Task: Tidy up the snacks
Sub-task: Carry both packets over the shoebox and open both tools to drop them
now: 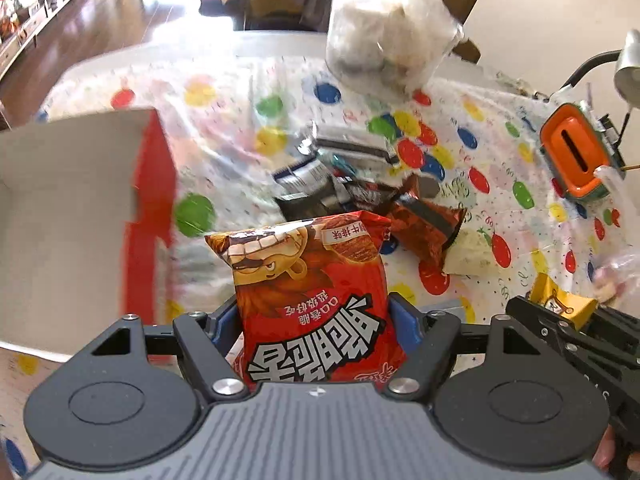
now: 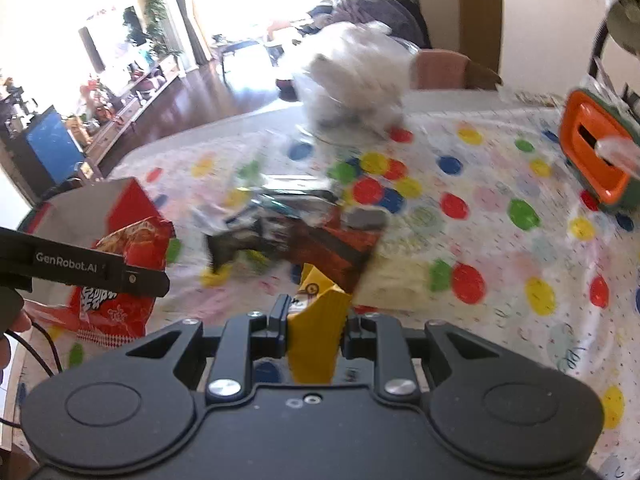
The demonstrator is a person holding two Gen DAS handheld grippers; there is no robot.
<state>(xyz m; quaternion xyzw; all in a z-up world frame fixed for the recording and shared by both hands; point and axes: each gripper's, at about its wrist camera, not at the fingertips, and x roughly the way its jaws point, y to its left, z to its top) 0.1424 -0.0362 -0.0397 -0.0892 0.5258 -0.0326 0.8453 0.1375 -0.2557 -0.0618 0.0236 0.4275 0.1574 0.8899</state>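
My left gripper (image 1: 316,320) is shut on a red snack bag (image 1: 308,292) with a cartoon face and holds it upright above the table, just right of an open red-and-white box (image 1: 80,216). My right gripper (image 2: 314,326) is shut on a small yellow snack packet (image 2: 318,332); it also shows in the left wrist view (image 1: 560,304). The red bag (image 2: 120,276) and the box (image 2: 116,200) show at the left of the right wrist view. A pile of loose snacks, silver and brown packets (image 1: 360,176) (image 2: 296,224), lies mid-table.
The table carries a polka-dot cloth (image 1: 248,92). A clear bag of white items (image 1: 392,28) stands at the back. An orange and green tissue holder (image 1: 576,160) sits at the right, with a lamp (image 1: 628,68) behind it. A pale packet (image 1: 468,252) lies by the pile.
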